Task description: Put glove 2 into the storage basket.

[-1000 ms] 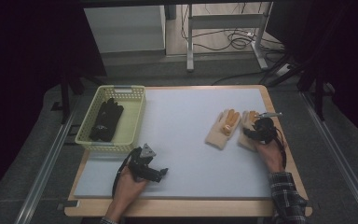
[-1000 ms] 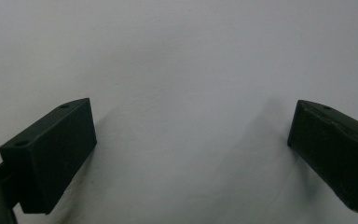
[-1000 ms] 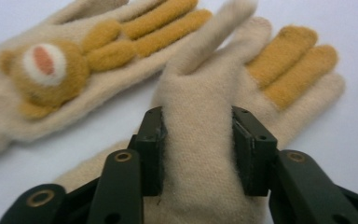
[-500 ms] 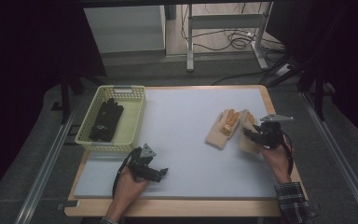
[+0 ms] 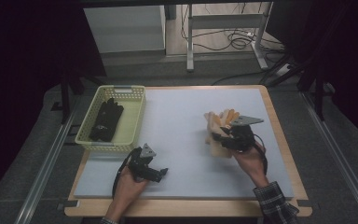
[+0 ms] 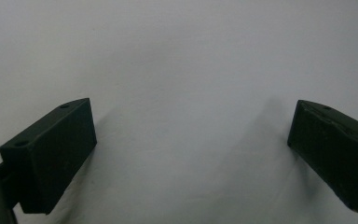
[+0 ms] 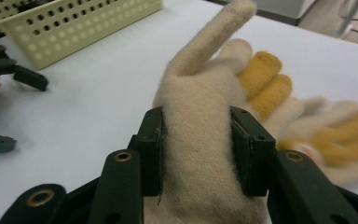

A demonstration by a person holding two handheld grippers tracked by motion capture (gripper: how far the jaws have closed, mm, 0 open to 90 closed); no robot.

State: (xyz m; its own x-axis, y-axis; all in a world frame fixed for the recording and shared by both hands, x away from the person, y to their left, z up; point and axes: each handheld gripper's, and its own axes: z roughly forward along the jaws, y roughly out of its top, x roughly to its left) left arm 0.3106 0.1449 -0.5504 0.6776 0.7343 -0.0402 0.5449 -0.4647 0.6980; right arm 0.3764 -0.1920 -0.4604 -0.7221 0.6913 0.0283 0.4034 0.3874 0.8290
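Grey mat [image 5: 177, 121]; right claw [image 7: 196, 150] raised, clamping cream glove [image 7: 200, 121]; left claw [image 6: 191, 154] resting wide, empty.

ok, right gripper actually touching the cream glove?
Touching. The right gripper view shows the right gripper with both pads pressed into the cream glove, its knit squeezed between them.

A rectangular table with a light wooden rim [image 5: 284, 144] is covered by a pale grey-blue mat [image 5: 182, 116] that spans almost the whole top. A pale yellow perforated plastic basket [image 5: 131, 122] is set on the mat's far left corner. A cream knitted glove with orange-yellow fingertips [image 5: 229, 116] is laid on the right half of the mat, well apart from the basket. The middle of the mat is left bare.
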